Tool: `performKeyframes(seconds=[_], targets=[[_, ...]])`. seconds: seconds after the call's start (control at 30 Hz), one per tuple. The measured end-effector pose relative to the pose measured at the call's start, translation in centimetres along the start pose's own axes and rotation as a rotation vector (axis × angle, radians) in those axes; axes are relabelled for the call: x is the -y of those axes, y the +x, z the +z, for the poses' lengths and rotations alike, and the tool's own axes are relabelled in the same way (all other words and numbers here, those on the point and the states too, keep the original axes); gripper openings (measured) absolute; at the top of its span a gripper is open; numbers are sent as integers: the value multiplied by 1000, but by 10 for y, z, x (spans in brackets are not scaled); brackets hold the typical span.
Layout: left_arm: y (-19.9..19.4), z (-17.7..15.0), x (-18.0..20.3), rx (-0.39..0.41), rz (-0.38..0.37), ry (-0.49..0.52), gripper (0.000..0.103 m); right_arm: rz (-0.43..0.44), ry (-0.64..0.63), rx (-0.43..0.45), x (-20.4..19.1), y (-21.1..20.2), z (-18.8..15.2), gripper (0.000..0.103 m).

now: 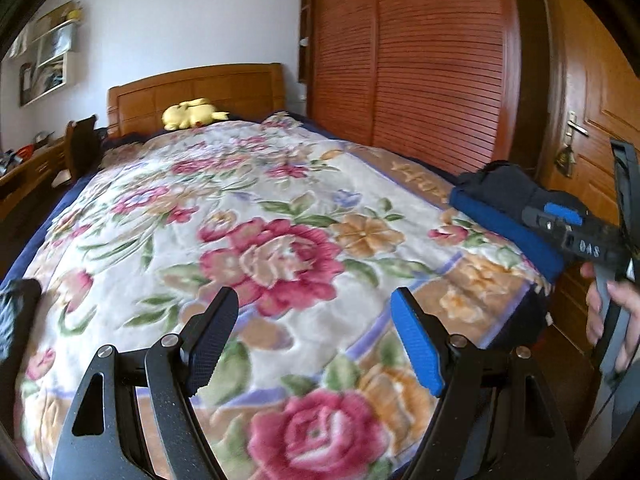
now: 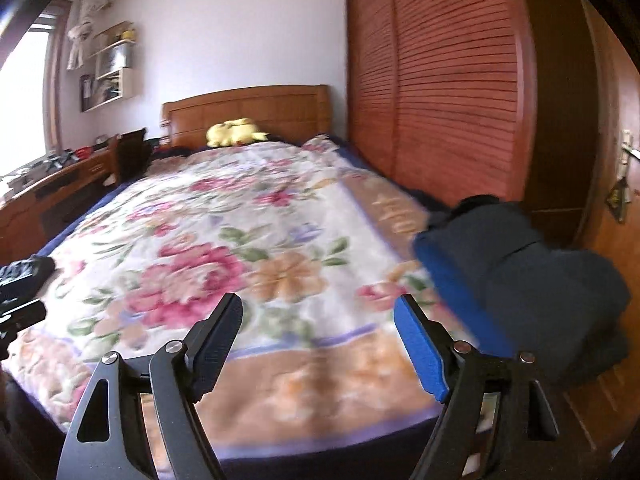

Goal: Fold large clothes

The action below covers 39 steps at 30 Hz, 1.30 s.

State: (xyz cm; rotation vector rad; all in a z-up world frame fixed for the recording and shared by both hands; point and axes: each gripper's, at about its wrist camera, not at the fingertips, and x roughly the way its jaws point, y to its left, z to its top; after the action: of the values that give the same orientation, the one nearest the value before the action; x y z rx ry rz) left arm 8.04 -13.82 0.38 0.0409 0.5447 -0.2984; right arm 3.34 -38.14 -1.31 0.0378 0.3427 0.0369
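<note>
A folded dark navy garment [image 1: 500, 196] [image 2: 520, 264] with a bright blue band lies at the right edge of the bed, on the floral blanket [image 1: 280, 220] [image 2: 240, 240]. A second dark cloth [image 1: 16, 312] [image 2: 28, 268] lies bunched at the bed's left edge. My left gripper [image 1: 314, 296] hovers open over the blanket's near part with nothing between its fingers. My right gripper [image 2: 319, 300] is open too, over the blanket's foot end, and the folded garment sits just right of its blue pad [image 2: 420, 348]. A hand [image 1: 612, 312] holds the right tool beside the garment.
A yellow plush toy [image 1: 192, 114] [image 2: 236, 132] rests by the wooden headboard [image 1: 200, 92]. Slatted wardrobe doors [image 1: 420, 60] [image 2: 440, 80] run along the bed's right side, with a wooden door [image 1: 592, 140] nearer. A cluttered desk [image 2: 60, 176] stands on the left.
</note>
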Motion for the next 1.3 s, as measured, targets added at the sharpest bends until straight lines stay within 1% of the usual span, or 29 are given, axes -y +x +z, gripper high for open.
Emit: performKeyframes(seconds=[0.13, 0.27, 0.43, 0.57, 0.67, 0.9, 0.97, 1.03, 1.1, 1.3], targets=[[-7, -10, -21, 11, 77, -13, 79, 64, -22, -19, -27, 8, -8, 80], [-13, -19, -40, -2, 96, -43, 79, 128, -34, -37, -49, 18, -8, 80], [-32, -26, -63, 5, 127, -83, 79, 193, -56, -39, -78, 16, -6, 80], [-51, -27, -76, 20, 151, -102, 79, 244, -73, -28, -101, 11, -5, 80], [-65, -27, -85, 35, 169, -117, 79, 268, -82, -4, -106, 8, 0, 80], [-98, -23, -98, 84, 204, -128, 79, 290, -105, 60, -116, -4, 2, 80], [-108, -21, -99, 106, 214, -124, 79, 292, -107, 80, -118, -3, 2, 80], [-121, -19, -98, 152, 219, -118, 79, 304, -104, 94, -117, -5, 2, 80], [-130, -18, -96, 176, 224, -109, 79, 304, -101, 105, -117, -9, 0, 80], [-142, -17, -93, 199, 224, -106, 79, 306, -103, 126, -119, -7, -11, 80]])
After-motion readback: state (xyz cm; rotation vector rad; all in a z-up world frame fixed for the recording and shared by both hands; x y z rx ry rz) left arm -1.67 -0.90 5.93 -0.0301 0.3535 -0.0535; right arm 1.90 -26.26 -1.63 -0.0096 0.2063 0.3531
